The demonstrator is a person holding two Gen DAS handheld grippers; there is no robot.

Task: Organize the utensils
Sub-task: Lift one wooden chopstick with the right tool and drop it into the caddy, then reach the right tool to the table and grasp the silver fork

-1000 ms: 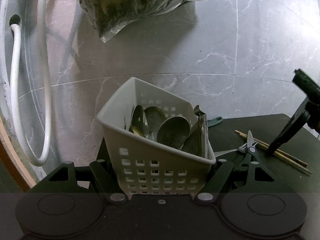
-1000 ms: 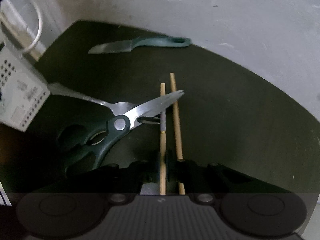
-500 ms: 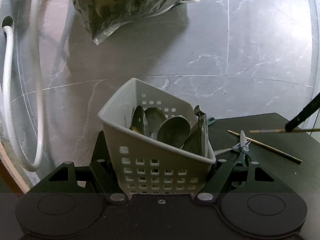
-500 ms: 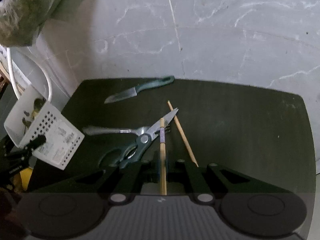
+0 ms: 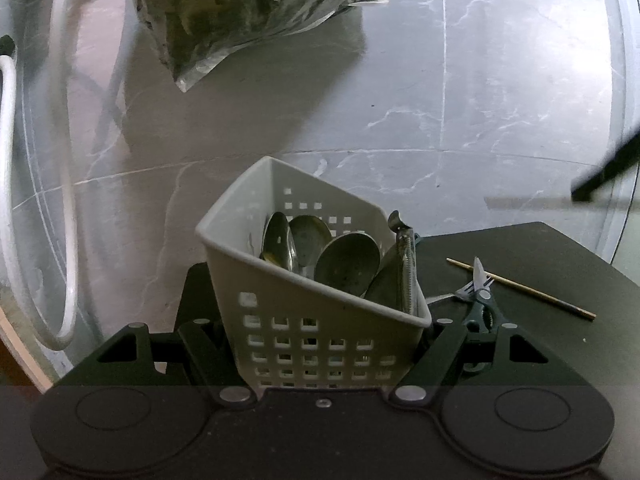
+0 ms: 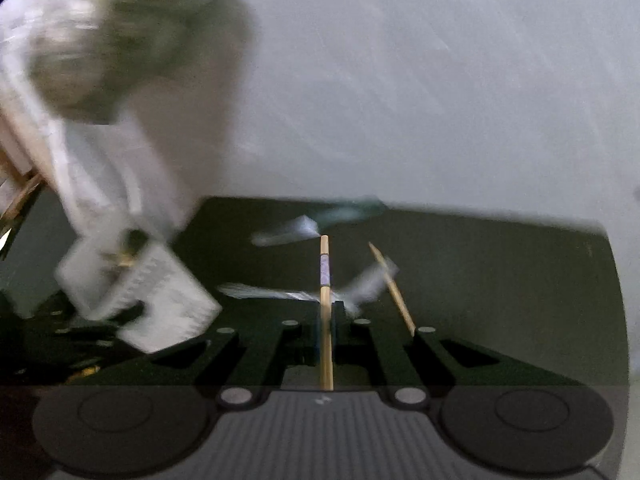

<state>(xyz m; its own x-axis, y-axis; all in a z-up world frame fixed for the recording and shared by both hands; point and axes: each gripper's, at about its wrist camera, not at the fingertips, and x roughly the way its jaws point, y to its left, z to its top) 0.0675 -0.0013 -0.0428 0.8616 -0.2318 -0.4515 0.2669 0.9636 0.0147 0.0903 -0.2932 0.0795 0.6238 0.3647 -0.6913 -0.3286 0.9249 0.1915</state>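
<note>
My left gripper [image 5: 320,332] is shut on a white perforated basket [image 5: 232,196], a finger on each side wall. Inside stand several spoons [image 5: 346,258] and a serrated metal tool [image 5: 406,264]. My right gripper [image 6: 326,312] is shut on one wooden chopstick [image 6: 325,276], held above the dark mat [image 6: 500,280]. The second chopstick [image 6: 392,288] lies on the mat, also seen from the left wrist as chopstick [image 5: 520,288]. Green-handled scissors [image 5: 482,300] and a fork [image 5: 456,294] lie beside the basket. A blurred knife [image 6: 316,222] rests at the mat's far edge.
A clear bag of dried greens [image 5: 256,4] lies on the marble floor beyond the basket. A white hose [image 5: 68,200] loops along the left. One finger of the right gripper [image 5: 600,176] shows at the upper right. The right wrist view is motion-blurred.
The right gripper has lifted one chopstick off the mat and risen away from the scissors. The other chopstick stays down. The left gripper and basket have kept still.
</note>
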